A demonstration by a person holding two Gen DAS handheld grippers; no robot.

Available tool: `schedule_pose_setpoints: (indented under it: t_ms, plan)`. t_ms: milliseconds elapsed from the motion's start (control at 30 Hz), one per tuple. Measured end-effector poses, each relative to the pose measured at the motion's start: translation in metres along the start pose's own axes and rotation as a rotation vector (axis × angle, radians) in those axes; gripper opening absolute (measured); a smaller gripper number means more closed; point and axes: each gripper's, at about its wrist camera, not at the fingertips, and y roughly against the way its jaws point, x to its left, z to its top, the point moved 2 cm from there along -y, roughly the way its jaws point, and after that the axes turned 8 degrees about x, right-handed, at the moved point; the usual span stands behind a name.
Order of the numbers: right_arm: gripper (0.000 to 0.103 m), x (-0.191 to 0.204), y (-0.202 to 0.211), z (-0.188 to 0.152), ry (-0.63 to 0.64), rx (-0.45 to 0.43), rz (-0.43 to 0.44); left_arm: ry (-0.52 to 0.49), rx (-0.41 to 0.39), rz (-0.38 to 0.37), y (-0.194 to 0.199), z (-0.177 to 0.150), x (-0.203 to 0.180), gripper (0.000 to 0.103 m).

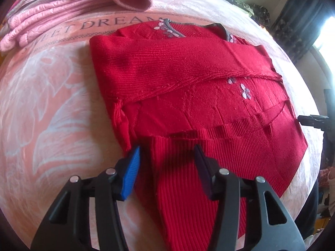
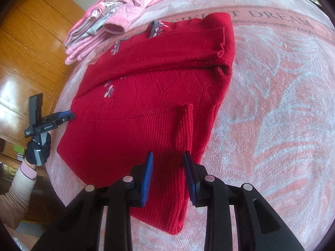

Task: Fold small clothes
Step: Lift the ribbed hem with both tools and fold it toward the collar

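Observation:
A red knit sweater (image 1: 188, 62) with small pale flowers lies flat on a pink blanket, its sleeves folded across the body. In the left wrist view my left gripper (image 1: 167, 159) is open, its fingers on either side of a ribbed cuff lying on the near hem. The right wrist view shows the sweater (image 2: 146, 73) again, with my right gripper (image 2: 168, 167) open over the ribbed hem near its right corner, a folded ribbed cuff in front of it. The left gripper (image 2: 68, 115), held by a gloved hand, sits at the sweater's left edge. The right gripper's tip (image 1: 309, 121) shows at the far right.
A pile of folded pink and grey clothes (image 1: 62, 10) (image 2: 100, 31) lies beyond the sweater's collar. The blanket (image 1: 52, 104) (image 2: 272, 104) reads "SWEET DREAM". Wooden cabinet doors (image 2: 31, 41) stand on the left, a bright window (image 1: 326, 31) to the right.

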Motion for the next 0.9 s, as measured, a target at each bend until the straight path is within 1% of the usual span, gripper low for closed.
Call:
schedule_pose_setpoints:
  t_ms: [33, 67, 167, 267, 333, 433, 533, 567, 633, 733, 767, 800, 833, 867, 900]
  plan:
    - [0.031, 0.002, -0.001, 0.002, 0.008, -0.001, 0.001, -0.003, 0.001, -0.002, -0.001, 0.001, 0.000, 0.044]
    - [0.031, 0.003, -0.001, 0.004, 0.017, -0.003, 0.000, -0.004, 0.004, -0.002, -0.001, 0.002, 0.000, 0.037]
    - [0.031, 0.006, 0.000, 0.009, 0.037, -0.007, -0.011, 0.003, 0.001, -0.026, 0.002, 0.003, -0.001, 0.022]
    - [0.033, 0.009, 0.002, 0.016, 0.064, -0.015, -0.036, -0.007, -0.011, -0.016, 0.006, 0.001, -0.004, 0.014]
    - [0.038, 0.011, 0.002, 0.021, 0.083, -0.019, -0.063, -0.017, -0.018, -0.007, 0.009, -0.001, -0.005, 0.014]
    - [0.038, 0.015, -0.001, 0.027, 0.136, -0.014, -0.122, -0.013, -0.027, 0.018, 0.011, -0.004, -0.004, 0.007]
    - [0.038, 0.018, -0.007, 0.032, 0.176, 0.000, -0.148, -0.008, -0.044, -0.001, 0.016, -0.008, -0.005, 0.007]
    - [0.038, 0.018, -0.010, 0.034, 0.184, 0.006, -0.159, -0.011, -0.047, -0.008, 0.017, -0.009, -0.006, 0.005]
    - [0.038, 0.018, -0.016, 0.039, 0.194, 0.016, -0.193, -0.022, -0.044, -0.024, 0.015, -0.011, -0.010, 0.004]
    - [0.042, 0.012, -0.025, 0.048, 0.188, 0.027, -0.218, -0.032, -0.031, 0.009, 0.008, -0.010, -0.014, 0.006]
    - [0.044, 0.011, -0.028, 0.050, 0.188, 0.033, -0.220, -0.029, -0.031, 0.015, 0.007, -0.010, -0.014, 0.008]
    - [0.049, 0.010, -0.031, 0.052, 0.191, 0.041, -0.220, -0.025, -0.035, 0.019, 0.008, -0.009, -0.013, 0.010]
    - [0.051, 0.010, -0.033, 0.054, 0.193, 0.046, -0.219, -0.023, -0.041, 0.026, 0.009, -0.009, -0.013, 0.018]
    - [0.055, 0.011, -0.034, 0.054, 0.198, 0.048, -0.218, -0.025, -0.052, 0.039, 0.012, -0.009, -0.014, 0.028]
    - [0.059, 0.014, -0.035, 0.054, 0.208, 0.050, -0.218, -0.031, -0.058, 0.048, 0.014, -0.009, -0.014, 0.034]
